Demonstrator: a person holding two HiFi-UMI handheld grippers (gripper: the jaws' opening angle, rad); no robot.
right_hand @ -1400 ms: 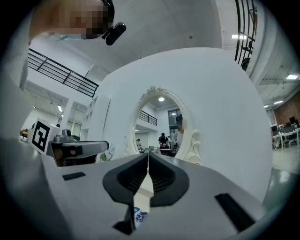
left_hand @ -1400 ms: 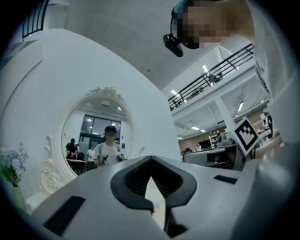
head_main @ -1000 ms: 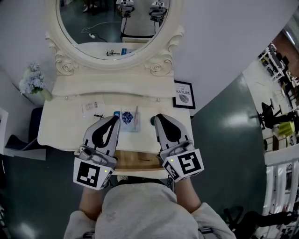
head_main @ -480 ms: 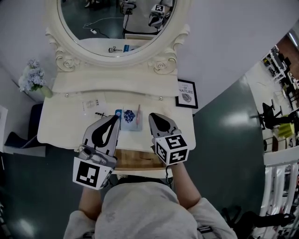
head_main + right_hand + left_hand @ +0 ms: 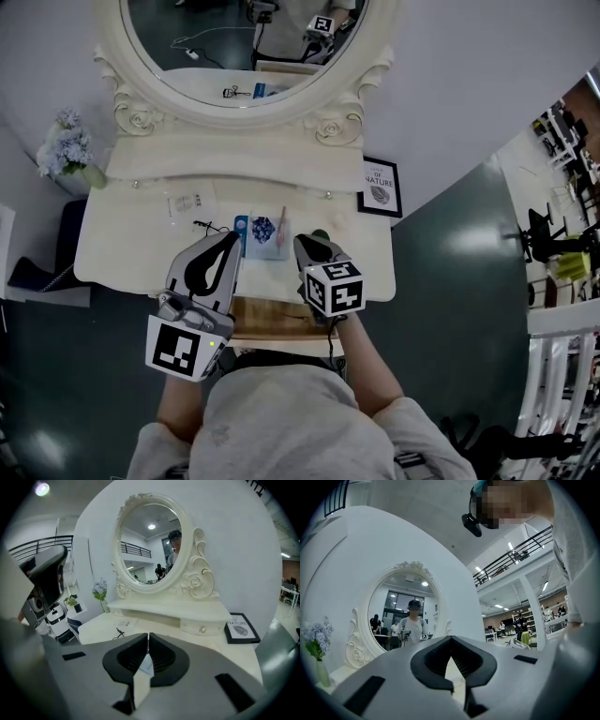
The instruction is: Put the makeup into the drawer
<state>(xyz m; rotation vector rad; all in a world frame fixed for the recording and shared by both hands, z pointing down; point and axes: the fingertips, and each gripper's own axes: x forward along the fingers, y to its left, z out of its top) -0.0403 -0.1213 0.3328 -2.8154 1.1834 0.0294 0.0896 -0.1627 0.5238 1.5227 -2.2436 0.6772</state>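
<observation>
On the cream vanity table [image 5: 122, 253] the makeup lies in a small group: a pale flat pack with a blue patterned piece [image 5: 262, 231], a blue tube [image 5: 240, 225], a pink stick [image 5: 282, 225] and a black eyelash curler [image 5: 200, 228]. A small green item [image 5: 322, 233] sits just to their right. Below the table edge an open wooden drawer [image 5: 277, 322] shows between the grippers. My left gripper [image 5: 229, 238] is shut and empty, left of the pack. My right gripper [image 5: 302, 244] is shut and empty at the pack's right edge. Tips meet in both gripper views [image 5: 451, 643] [image 5: 148, 637].
An oval mirror [image 5: 244, 47] rises behind a raised shelf with two knobbed little drawers [image 5: 326, 195]. A framed print [image 5: 380, 187] leans at the back right, a vase of pale flowers [image 5: 67, 155] stands at the back left, and a clear packet [image 5: 187, 202] lies nearby.
My right gripper has swung left and turned its marker cube upward, ending beside the makeup pack and uncovering the green item. The left gripper has stayed put.
</observation>
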